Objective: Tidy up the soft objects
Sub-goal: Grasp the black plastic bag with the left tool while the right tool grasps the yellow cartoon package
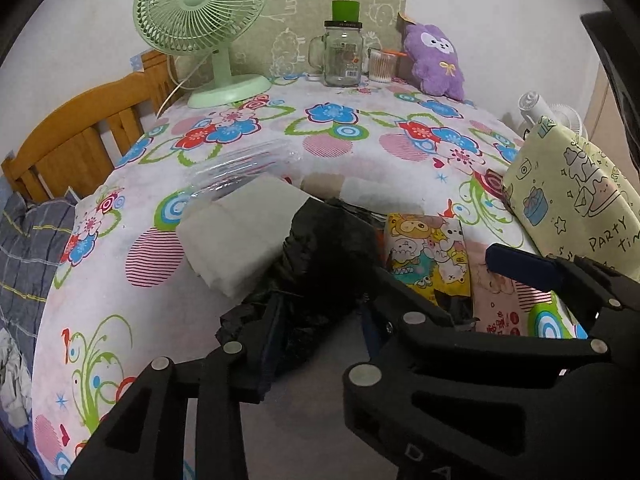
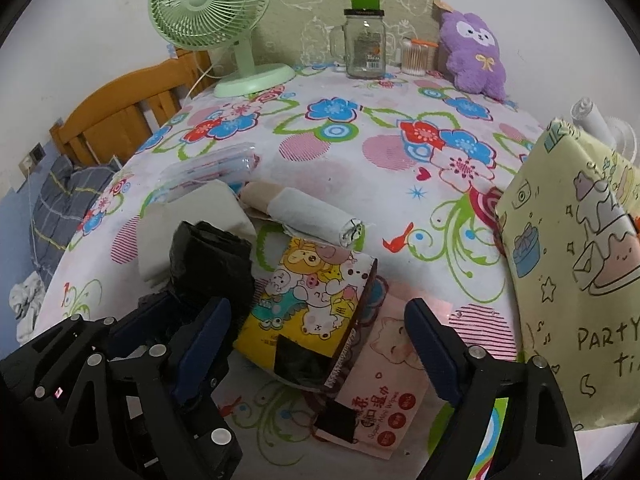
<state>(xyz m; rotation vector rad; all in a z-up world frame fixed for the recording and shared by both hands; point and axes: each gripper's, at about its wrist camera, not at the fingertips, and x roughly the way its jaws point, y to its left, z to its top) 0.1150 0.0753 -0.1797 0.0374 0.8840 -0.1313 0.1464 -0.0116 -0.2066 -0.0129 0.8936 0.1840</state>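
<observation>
Our left gripper (image 1: 320,312) has its jaws drawn narrow around a crumpled black plastic bag (image 1: 324,248), and the pads press into it from both sides. In the right wrist view the same bag (image 2: 212,264) bulges up from between those jaws, just beside a folded white cloth (image 2: 192,220) that lies on the flowered tablecloth (image 2: 360,184).

Our right gripper (image 2: 320,344) stands wide, its blue pads either side of a yellow cartoon tissue pack (image 2: 308,300) without touching it. That pack overlaps a pink wet-wipes pack (image 2: 384,392) lying flat beneath it. Just behind them we see a rolled white cloth (image 2: 316,216) lying on its side, and near it a clear plastic wrapper (image 2: 208,172).

To the right leans a pale yellow pouch (image 2: 576,280) printed with "PARTY". Well apart, along the back wall, stand a green desk fan (image 2: 212,16), a glass jar with a green lid (image 2: 364,40), a tub of cotton swabs (image 2: 416,58) and a purple plush toy (image 2: 476,56).
</observation>
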